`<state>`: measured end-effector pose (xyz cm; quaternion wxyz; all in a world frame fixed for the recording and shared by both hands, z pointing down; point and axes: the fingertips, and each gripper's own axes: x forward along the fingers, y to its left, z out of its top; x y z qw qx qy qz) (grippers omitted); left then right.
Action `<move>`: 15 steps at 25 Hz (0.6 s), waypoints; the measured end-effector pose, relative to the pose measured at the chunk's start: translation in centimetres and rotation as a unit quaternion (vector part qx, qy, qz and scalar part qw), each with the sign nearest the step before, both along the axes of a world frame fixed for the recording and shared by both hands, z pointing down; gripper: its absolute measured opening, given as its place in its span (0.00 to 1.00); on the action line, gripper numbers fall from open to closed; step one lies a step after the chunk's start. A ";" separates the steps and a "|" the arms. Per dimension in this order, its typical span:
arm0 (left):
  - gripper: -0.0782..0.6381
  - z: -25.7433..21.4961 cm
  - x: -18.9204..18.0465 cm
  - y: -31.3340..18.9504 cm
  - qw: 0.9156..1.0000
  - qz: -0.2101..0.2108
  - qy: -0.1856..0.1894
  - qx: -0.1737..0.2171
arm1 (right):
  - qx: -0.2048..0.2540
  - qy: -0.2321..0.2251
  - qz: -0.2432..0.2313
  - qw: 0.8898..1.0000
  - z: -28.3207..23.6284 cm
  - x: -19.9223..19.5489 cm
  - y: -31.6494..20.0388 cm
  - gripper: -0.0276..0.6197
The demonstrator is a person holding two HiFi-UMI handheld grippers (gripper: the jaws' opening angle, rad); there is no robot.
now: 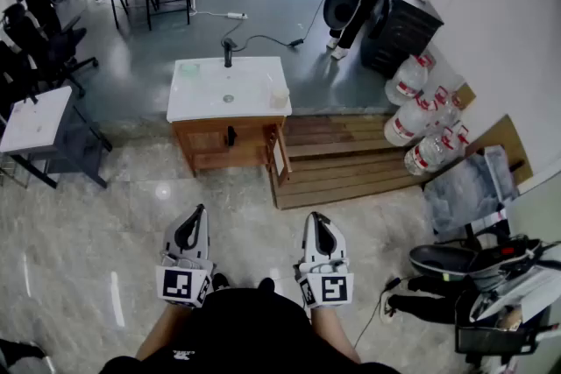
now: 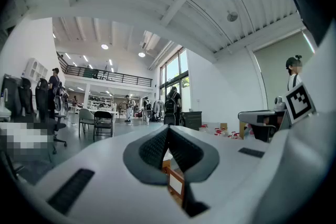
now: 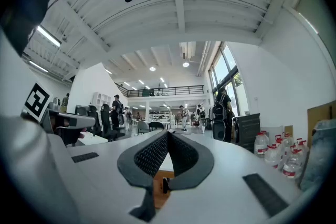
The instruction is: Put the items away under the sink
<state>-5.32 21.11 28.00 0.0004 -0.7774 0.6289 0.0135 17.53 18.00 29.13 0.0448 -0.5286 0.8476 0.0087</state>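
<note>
Two tools, left tool (image 1: 198, 211) and right tool (image 1: 313, 217), hang low before me, jaws pressed together on nothing, well apart from the sink's counter (image 1: 206, 94). I judge the approach in hand: a pale cup (image 1: 280, 95) waits at the counter's right edge, above the open cabinet door (image 1: 279, 156). Next: step close, part one tool's jaws.

Sink (image 1: 203, 102): white top on wooden cabinet — right door (image 1: 279, 158) swung open.
Cup (image 1: 280, 95): pale, upright — top's right edge.
Green item (image 1: 188, 67): small, back left corner.
</note>
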 end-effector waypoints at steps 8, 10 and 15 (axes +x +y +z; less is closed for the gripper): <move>0.12 0.8 0.2 0.4 1.000 0.007 0.002 -0.005 | 0.004 -0.002 0.003 1.000 0.7 0.1 0.8 0.06; 0.12 0.9 0.2 0.5 1.000 0.007 0.004 -0.009 | 0.004 0.000 0.003 1.000 0.7 0.1 0.9 0.06; 0.12 0.8 0.5 0.5 1.000 0.009 0.002 -0.008 | 0.002 0.006 0.002 1.000 0.8 0.4 0.9 0.06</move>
